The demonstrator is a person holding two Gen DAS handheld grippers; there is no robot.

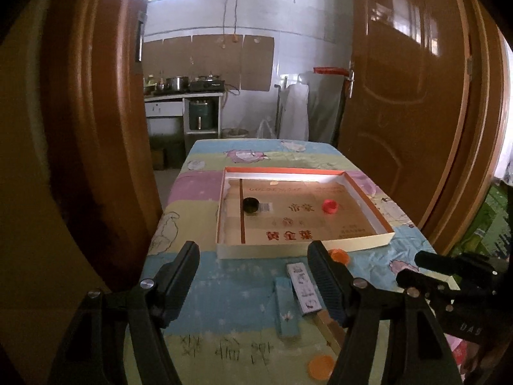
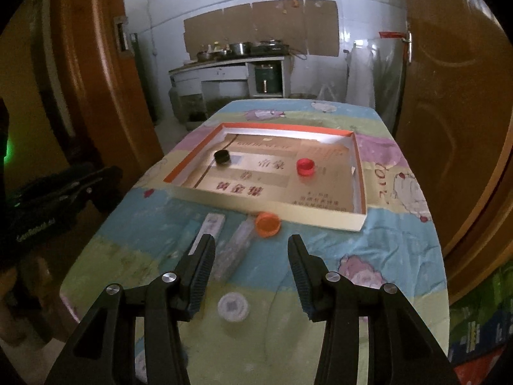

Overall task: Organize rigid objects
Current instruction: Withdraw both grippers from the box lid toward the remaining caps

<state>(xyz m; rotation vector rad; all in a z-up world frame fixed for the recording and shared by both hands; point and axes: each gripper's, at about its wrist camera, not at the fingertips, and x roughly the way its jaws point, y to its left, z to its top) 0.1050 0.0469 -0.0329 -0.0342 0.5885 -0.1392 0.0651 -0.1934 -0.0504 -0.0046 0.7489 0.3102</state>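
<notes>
Above the near end of the table [image 2: 400, 256], my right gripper [image 2: 251, 250] hangs spread, nothing between its pads; my left gripper [image 1: 253, 256] is likewise spread and empty. Shallow tray [image 2: 263, 207] sits mid-table, its near wall facing me, holding a black cap [image 2: 222, 156] and a red cap [image 2: 305, 166] well apart. Just outside that wall: an orange cap [image 2: 267, 223]. Flat packets [image 1: 303, 288] lie beside it; a white disc [image 2: 233, 306] lies nearer, cloth bare to its right
</notes>
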